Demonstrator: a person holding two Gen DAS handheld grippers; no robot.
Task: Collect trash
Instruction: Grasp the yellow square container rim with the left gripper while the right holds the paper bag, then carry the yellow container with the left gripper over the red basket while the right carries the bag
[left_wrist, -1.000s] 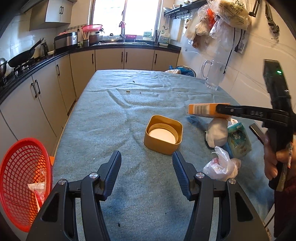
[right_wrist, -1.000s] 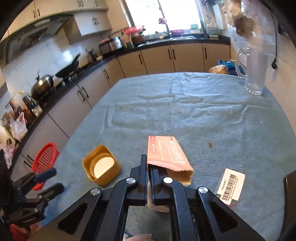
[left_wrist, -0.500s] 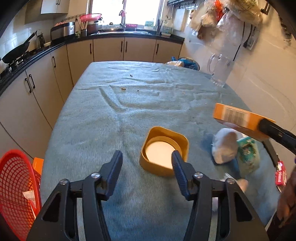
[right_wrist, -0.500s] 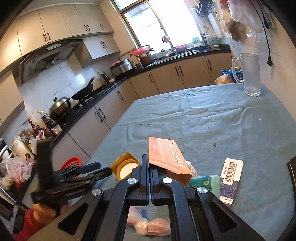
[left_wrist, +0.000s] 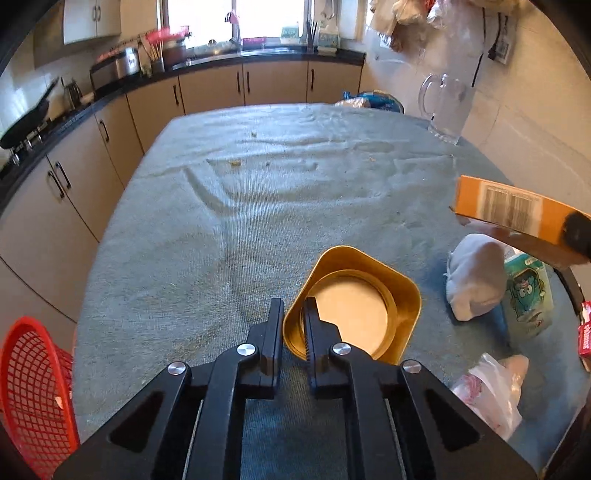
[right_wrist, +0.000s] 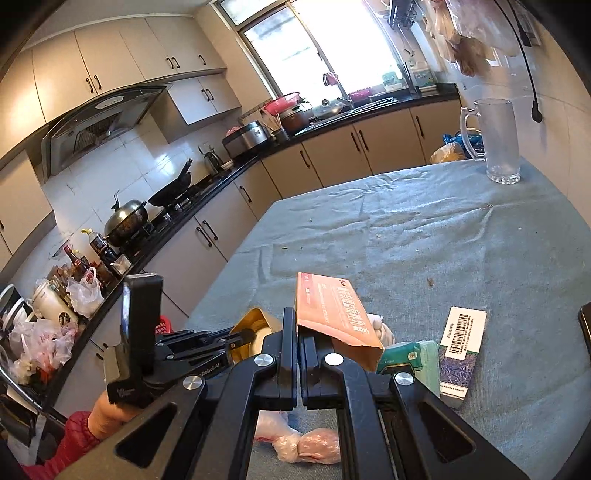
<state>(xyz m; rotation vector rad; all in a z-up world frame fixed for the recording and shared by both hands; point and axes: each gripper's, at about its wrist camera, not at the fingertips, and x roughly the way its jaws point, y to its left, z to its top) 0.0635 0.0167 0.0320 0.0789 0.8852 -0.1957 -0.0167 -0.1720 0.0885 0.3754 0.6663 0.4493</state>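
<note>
Mid-collection, we judge. Our left gripper (left_wrist: 293, 325) is clenched on the near wall of the gold tub (left_wrist: 354, 306), which sits on the table (left_wrist: 258, 206) toward its near edge. Right gripper (right_wrist: 298, 334) grips the orange box (right_wrist: 338, 314), lifted clear. Next: carry both to the red basket (left_wrist: 33, 391) off the table's near-left corner, keeping the tub level.
</note>
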